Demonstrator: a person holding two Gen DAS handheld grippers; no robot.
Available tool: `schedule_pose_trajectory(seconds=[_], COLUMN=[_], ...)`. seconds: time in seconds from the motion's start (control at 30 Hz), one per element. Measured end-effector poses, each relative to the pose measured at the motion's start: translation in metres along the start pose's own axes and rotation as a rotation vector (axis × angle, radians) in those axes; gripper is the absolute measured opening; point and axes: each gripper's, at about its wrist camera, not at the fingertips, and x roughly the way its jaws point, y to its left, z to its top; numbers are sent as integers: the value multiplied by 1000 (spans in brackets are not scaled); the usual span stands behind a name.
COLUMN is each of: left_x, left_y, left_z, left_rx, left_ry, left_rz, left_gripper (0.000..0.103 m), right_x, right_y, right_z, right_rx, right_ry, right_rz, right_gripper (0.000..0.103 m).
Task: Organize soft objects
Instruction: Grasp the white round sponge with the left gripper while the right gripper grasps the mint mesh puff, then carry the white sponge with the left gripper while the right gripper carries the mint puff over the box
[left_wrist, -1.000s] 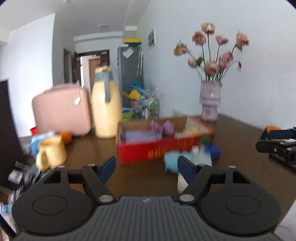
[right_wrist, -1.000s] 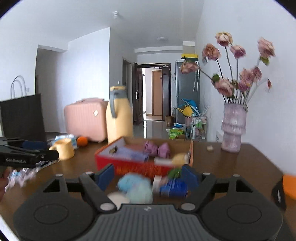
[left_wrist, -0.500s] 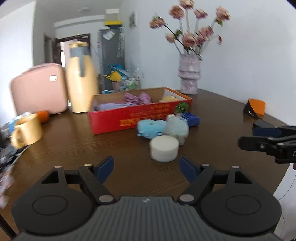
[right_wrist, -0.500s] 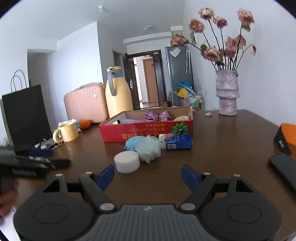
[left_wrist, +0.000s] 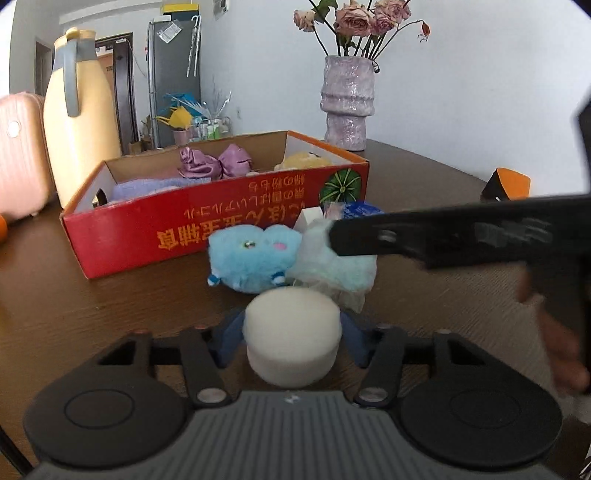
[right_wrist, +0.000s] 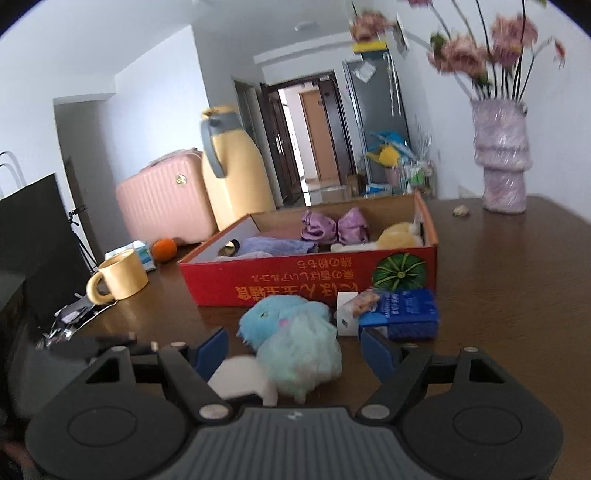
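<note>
A white round sponge (left_wrist: 292, 332) sits on the brown table between the fingers of my left gripper (left_wrist: 291, 341), which is open around it. Behind it lie a blue plush toy (left_wrist: 251, 258) and a pale mint fluffy toy (left_wrist: 340, 266). My right gripper (right_wrist: 295, 349) is open with the mint fluffy toy (right_wrist: 301, 354) between its fingers; the blue plush (right_wrist: 273, 319) and white sponge (right_wrist: 240, 376) are beside it. The red cardboard box (left_wrist: 207, 221) holds purple cloth, a purple bow and a yellow plush.
A blue packet (right_wrist: 402, 314) and small white box (right_wrist: 347, 314) lie by the red box. A yellow jug (left_wrist: 79, 122), pink suitcase (right_wrist: 166, 206), yellow mug (right_wrist: 120, 278), orange (right_wrist: 164, 249) and flower vase (right_wrist: 502, 166) stand around. My right gripper's arm (left_wrist: 461, 236) crosses the left view.
Both grippers have moved forward and down toward the toys. The left one now has the white sponge between its fingers, the right one the mint fluffy toy.
</note>
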Motion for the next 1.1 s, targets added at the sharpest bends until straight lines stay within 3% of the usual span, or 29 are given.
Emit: schedule_pose_trajectory(seconds=[0.03,0.07,0.1,0.17,0.33,0.43,0.53,0.67,0.87,1.1], left_x=[-2,-4,-6,-7,-4,-5,-17,-54,-123,-159], left_y=[1,3,5,8,12,10,2,-3,-7,-30], left_z=[0,1,1,1,3,1,-7,-24,-22,-19], left_rx=[4,-2,-13,-21,-36,-25,-8,-63,-87,-61], left_ry=[-2,-8,-18,-18,6,7,7,-1,-105,-157], left_rz=[-4,-9,-16,-2,18,10,53,89,159,140], left_gripper=[54,54,54,53,53,53,53,53,53,53], right_x=[13,24,34,49,59,60,53,16,-62,-130], right_y=[-4,-7,-10,-16,-22,-18,-15,-7,-3,8], right_z=[3,4,4,1,-9,-10,-10,-16,-46,-66], right_rx=[16,33,49,73,134,99,89,50,83,81], right_ry=[16,33,53,88,80,79,71,48,23,-49], right_rz=[4,5,5,29,54,53,45,4,-11,-25], right_gripper=[72,60,40,25,19,15,10,10,9,9])
